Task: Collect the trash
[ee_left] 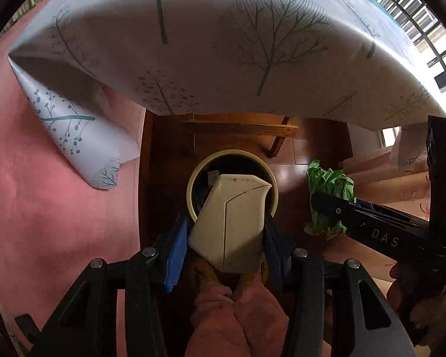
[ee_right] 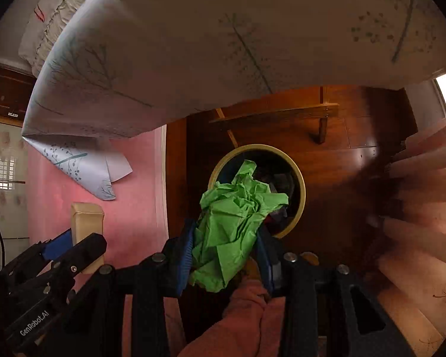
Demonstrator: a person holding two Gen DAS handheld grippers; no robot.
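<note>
Trash is in both claws, held over the floor beside the table: the left claw [ee_left: 227, 238] is clenched on a cream carton [ee_left: 229, 223], and the right claw [ee_right: 226, 247] is clenched on a wad of green paper [ee_right: 235, 220]. Below them stands a round bin [ee_left: 193, 184] with a pale rim, on the brown floor [ee_left: 294, 154] near the hanging edge of the tree-print tablecloth [ee_left: 223, 44]. Dark scraps already lie inside the bin.

In the left wrist view the carton sits in line with the bin's mouth, its far end over the opening. In the right wrist view the green paper covers the near left part of the rim, so it seems to hang about over the edge rather than the centre.

The step in hand looks like the drop. To do it well, each piece should be brought squarely over the opening before the jaws part. The carton is stiff and should fall straight, though tilted it could catch the rim, so lowering it closer first is wise. The paper is light and springy, may cling to a pad or drift, and so needs a low, centred release. Dropping one piece at a time would keep the claws from knocking together over the narrow mouth.
</note>
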